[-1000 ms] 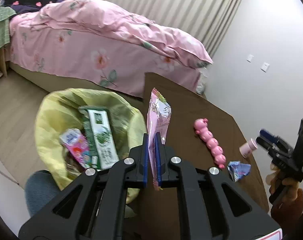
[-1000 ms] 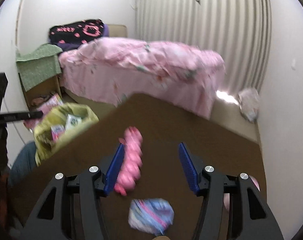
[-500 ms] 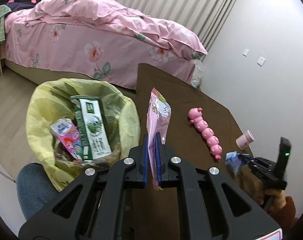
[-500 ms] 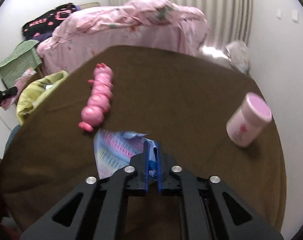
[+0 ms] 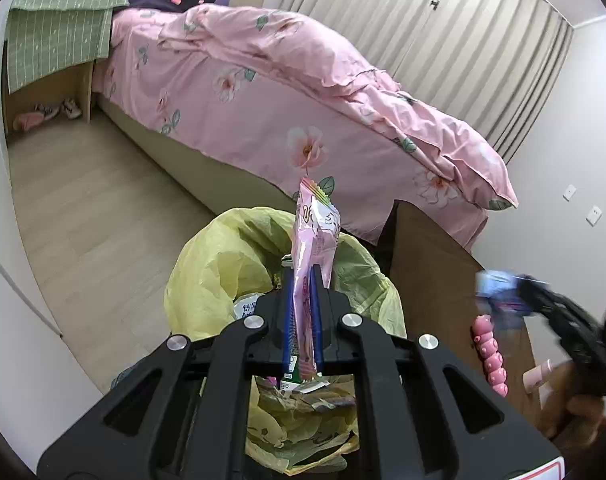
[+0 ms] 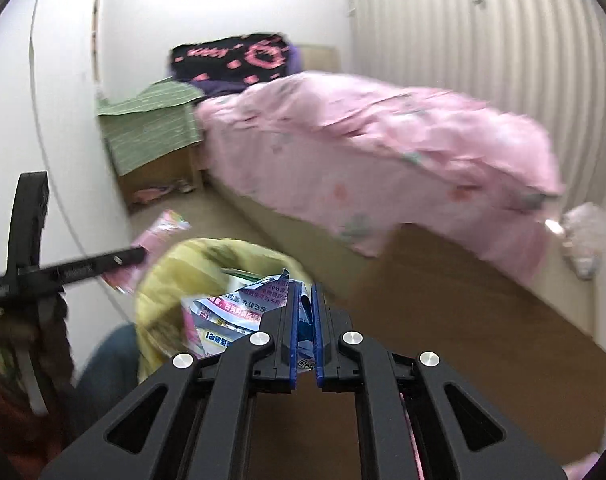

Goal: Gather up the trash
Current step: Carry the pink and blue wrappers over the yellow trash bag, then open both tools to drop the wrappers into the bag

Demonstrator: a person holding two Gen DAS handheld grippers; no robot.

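The left hand-held gripper (image 5: 303,300) is clamping an upright pink plastic snack wrapper (image 5: 314,248) directly above the yellow-lined trash bin (image 5: 215,264). The right hand-held gripper (image 6: 303,316) is pinching a crumpled blue-and-white paper wrapper (image 6: 231,312), the bin lying just beyond its tips.

The left gripper (image 5: 303,312) hides most of the yellow bin bag's (image 5: 207,272) contents. In the left wrist view, the right gripper (image 5: 515,300) and its blue wrapper (image 5: 491,284) are motion-blurred. The pink bottle (image 5: 537,376) is mostly hidden.
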